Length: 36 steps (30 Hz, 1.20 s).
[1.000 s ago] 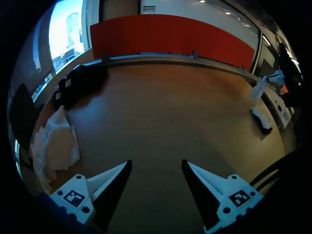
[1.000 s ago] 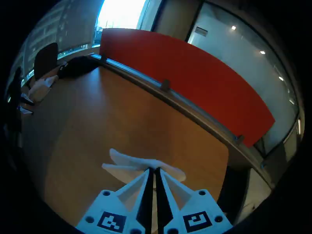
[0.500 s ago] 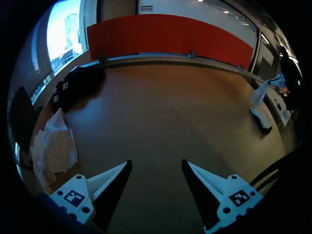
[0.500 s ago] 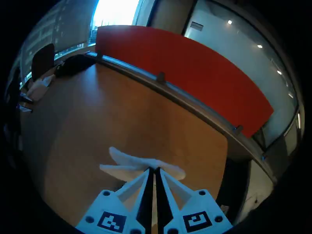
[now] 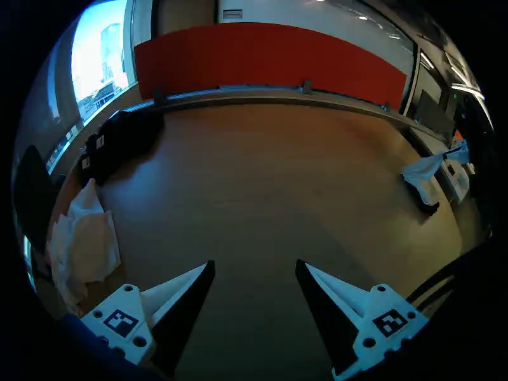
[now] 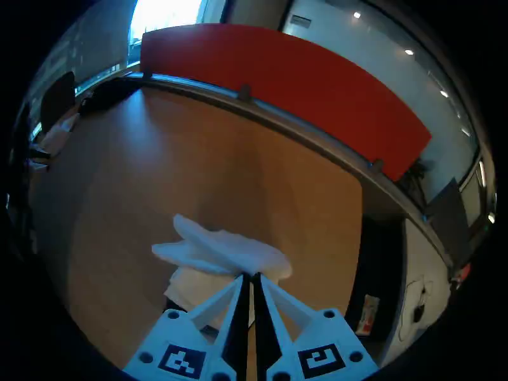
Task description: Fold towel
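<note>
White towel: was bunched at the tips of the right claw, over the right end of the counter.
Right claw: fingers were together, clamped on the towel.
Left claw: fingers stood apart above bare wood of the counter.
Pile of white cloths: lay at the left edge of the counter, near a black bag.
Red screen: stood along the far side.

White towel is crumpled and bunched, one edge pinched in the right tool, loose folds fanning left, a lower layer drooping toward the wooden table.
</note>
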Available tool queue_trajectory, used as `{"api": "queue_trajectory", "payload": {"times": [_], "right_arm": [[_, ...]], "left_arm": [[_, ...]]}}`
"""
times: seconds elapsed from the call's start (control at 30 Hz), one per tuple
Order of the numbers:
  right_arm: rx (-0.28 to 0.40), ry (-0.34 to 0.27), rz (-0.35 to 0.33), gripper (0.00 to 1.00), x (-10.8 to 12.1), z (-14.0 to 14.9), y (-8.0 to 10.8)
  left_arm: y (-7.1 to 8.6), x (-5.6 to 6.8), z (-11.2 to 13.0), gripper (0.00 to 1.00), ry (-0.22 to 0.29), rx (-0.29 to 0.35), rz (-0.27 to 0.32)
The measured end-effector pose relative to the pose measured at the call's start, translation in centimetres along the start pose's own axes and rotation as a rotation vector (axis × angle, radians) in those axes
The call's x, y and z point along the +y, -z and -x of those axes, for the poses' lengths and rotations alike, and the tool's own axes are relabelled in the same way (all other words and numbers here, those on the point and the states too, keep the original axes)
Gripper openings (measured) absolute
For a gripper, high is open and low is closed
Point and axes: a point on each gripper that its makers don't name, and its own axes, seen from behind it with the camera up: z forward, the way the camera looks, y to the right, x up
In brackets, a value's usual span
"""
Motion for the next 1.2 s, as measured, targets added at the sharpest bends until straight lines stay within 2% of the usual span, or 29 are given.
{"api": "queue_trajectory", "payload": {"times": [0.37, 0.87, 1.2], "right_arm": [[-0.059, -0.064, 0.017, 0.05, 0.1, 4.1, -0.5], [-0.171, -0.154, 0.052, 0.05, -0.3, 9.8, -2.0], [-0.231, -0.195, 0.059, 0.05, -1.5, 12.7, -3.3]], "left_arm": [[0.3, 0.0, 0.2, 0.94, -0.012, -0.002, -0.001], [0.6, -0.8, 0.9, 0.94, -0.018, -0.009, -0.014], [0.6, -1.0, 1.2, 0.94, -0.023, -0.013, -0.017]]}}
